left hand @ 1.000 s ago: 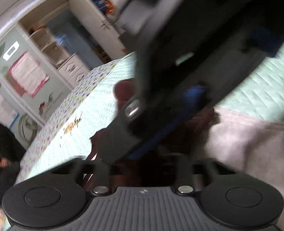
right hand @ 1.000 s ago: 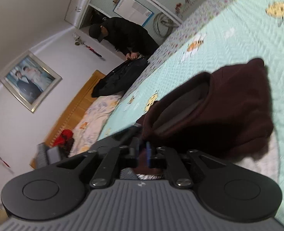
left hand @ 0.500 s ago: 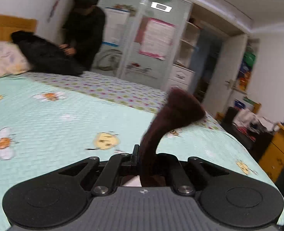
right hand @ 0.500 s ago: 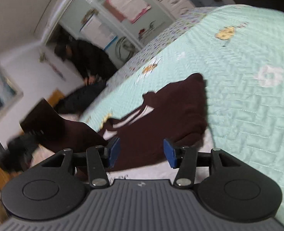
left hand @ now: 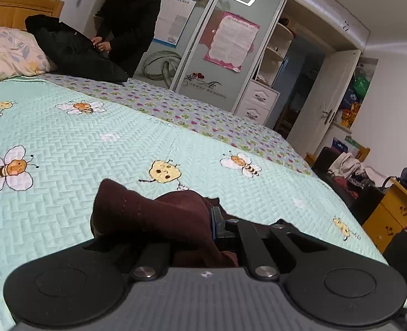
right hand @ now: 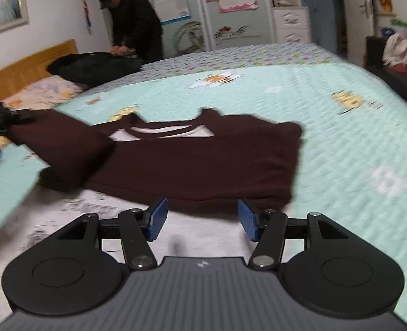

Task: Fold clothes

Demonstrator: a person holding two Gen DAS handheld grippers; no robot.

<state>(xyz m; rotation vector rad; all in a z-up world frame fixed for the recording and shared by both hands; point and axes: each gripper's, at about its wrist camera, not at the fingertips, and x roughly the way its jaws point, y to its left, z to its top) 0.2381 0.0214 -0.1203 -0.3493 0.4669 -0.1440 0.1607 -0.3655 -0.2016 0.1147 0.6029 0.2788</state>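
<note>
1. Readable writing is on the wardrobe doors (left hand: 203,63): "LOVE" near the top and "SWEET WEDDING" lower down. The pink poster (left hand: 232,41) and the white sheet (left hand: 175,16) taped there carry print too small to read.
2. The dark maroon garment (right hand: 197,160) lies on the bed (right hand: 341,143), spread flat with its long axis running left to right in the right wrist view. Its neckline faces the far side of the bed and its hem lies nearest the camera, over a pale cloth (right hand: 203,237).
3. One sleeve (right hand: 62,149) is pulled out to the left and rises toward the left gripper (left hand: 213,222), seen at the left edge of the right wrist view.
4. The left gripper's fingers are pressed together on a bunched end of the maroon fabric, which drapes over them.
5. The right gripper (right hand: 202,219) has just been opening; its blue fingers (right hand: 157,218) stand well apart at the hem with nothing between them.
6. A person in black (left hand: 128,24) bends over a black coat (left hand: 73,52) at the far corner of the bed.
7. A white drawer unit (left hand: 258,102) stands closed; its contents cannot be seen.
</note>
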